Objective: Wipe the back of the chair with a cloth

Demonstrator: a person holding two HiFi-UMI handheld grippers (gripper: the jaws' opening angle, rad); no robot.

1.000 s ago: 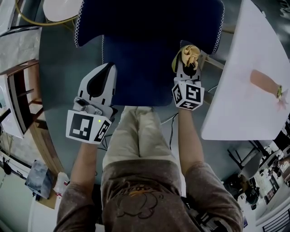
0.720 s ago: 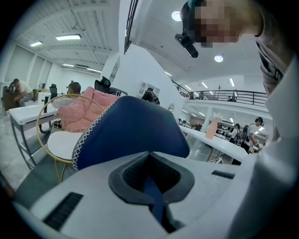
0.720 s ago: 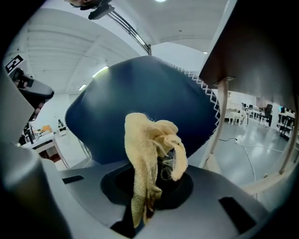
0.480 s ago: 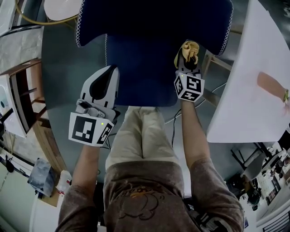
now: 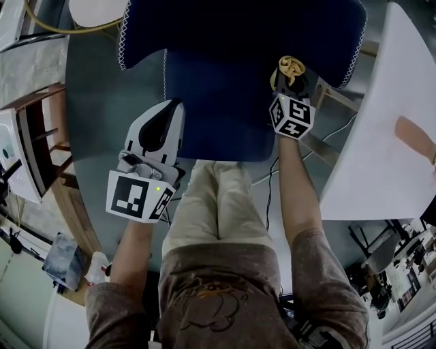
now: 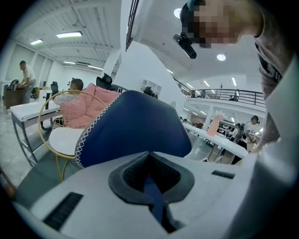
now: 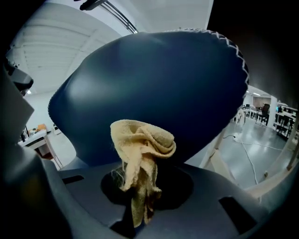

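Observation:
A dark blue chair [image 5: 225, 82] with white edge stitching lies below me. My right gripper [image 5: 291, 76] is shut on a bunched yellow cloth [image 5: 289, 67] near the chair's right side. In the right gripper view the cloth [image 7: 142, 144] sticks up from the right gripper [image 7: 140, 198], close in front of the broad blue surface [image 7: 149, 79]. My left gripper [image 5: 169, 108] is shut with nothing in it, at the left edge of the chair's nearer part. Ahead of the left gripper [image 6: 150, 179] rises the stitched chair edge [image 6: 135, 126].
A white table [image 5: 368, 157] stands close on the right, with a pink object [image 5: 414, 135] on it. A white round seat with a yellow frame [image 5: 95, 10] is at the far left, and wooden shelving [image 5: 37, 136] on the left. A cable [image 5: 272, 180] runs across the floor.
My right gripper has moved a little farther away from me along the chair, with the cloth still in it. The left gripper has hardly moved.

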